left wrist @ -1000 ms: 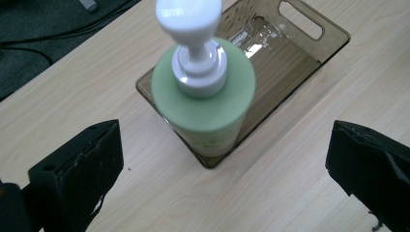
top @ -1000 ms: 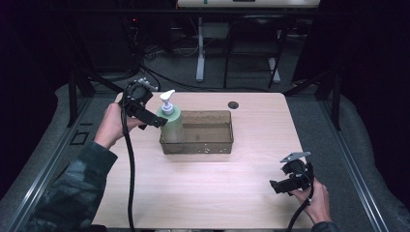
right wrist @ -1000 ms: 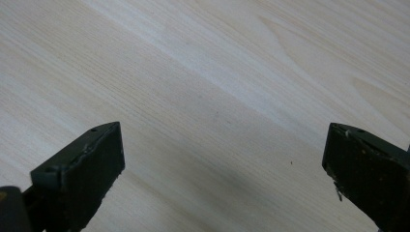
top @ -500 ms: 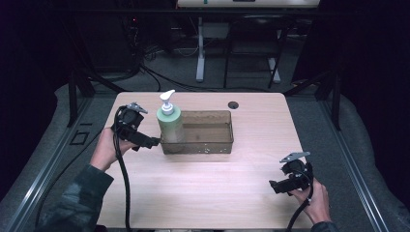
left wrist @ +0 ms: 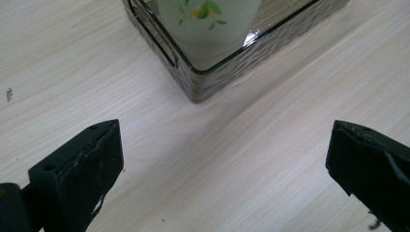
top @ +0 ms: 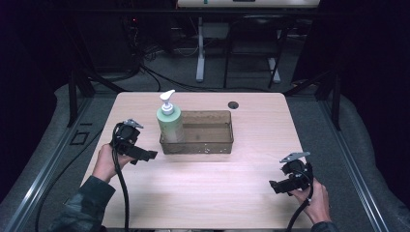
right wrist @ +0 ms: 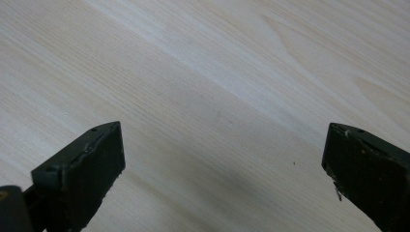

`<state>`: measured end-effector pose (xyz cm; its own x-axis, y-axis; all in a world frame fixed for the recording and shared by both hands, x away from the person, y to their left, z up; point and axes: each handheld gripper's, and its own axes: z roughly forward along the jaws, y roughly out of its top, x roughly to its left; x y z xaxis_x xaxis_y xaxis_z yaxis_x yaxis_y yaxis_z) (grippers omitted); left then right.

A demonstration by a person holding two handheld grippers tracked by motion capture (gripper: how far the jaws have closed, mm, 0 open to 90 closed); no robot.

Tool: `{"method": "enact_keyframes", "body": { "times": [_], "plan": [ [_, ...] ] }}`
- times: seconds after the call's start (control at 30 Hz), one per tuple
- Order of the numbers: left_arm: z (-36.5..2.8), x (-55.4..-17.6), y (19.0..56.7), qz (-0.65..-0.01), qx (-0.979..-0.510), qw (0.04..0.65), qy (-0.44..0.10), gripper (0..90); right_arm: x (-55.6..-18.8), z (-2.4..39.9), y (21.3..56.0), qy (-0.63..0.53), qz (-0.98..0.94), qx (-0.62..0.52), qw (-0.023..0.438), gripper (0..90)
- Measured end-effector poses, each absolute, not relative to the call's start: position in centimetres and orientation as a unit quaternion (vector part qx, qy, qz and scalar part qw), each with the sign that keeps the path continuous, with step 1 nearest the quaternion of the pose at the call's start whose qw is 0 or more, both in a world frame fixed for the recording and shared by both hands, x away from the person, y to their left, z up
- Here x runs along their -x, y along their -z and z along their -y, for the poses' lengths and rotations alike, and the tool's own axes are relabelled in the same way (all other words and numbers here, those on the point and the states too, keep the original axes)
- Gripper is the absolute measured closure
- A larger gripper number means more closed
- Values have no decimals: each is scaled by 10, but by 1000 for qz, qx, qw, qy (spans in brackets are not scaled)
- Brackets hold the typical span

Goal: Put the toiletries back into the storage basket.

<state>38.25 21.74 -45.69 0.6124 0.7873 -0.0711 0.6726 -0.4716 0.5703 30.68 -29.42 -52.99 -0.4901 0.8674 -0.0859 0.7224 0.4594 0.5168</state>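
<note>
Your left gripper [top: 147, 155] and right gripper [top: 274, 185] both sit jaws spread, empty, over the table [top: 203, 193]; soap bottle [top: 169, 122] stands in the tray [top: 212, 145].

soap bottles: 1 [top: 169, 121] | clear trays: 1 [top: 212, 145] | handheld grippers: 2, left gripper [top: 145, 155], right gripper [top: 273, 186] | tables: 1 [top: 203, 193] | table holes: 1 [top: 233, 104]

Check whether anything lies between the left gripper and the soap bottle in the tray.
Only the tray's own wall. The left gripper, jaws open, sits on bare table just off the smoky tray's left front corner; the pump soap bottle stands upright inside that end, so its lower body is behind the rim.
</note>
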Motion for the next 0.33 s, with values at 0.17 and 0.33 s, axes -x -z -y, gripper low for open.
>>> {"method": "enact_keyframes", "body": {
  "times": [0.17, 0.33],
  "plan": [
    [-222, -385, 467, -440, -846, 285, -95, 2, -307, 294, 532, -210, -837, -476, 168, 10],
    [-228, -388, 480, -448, -841, 288, -94, 2, -308, 295, 533, -211, -837, -475, 168, 10]
  ]
}}
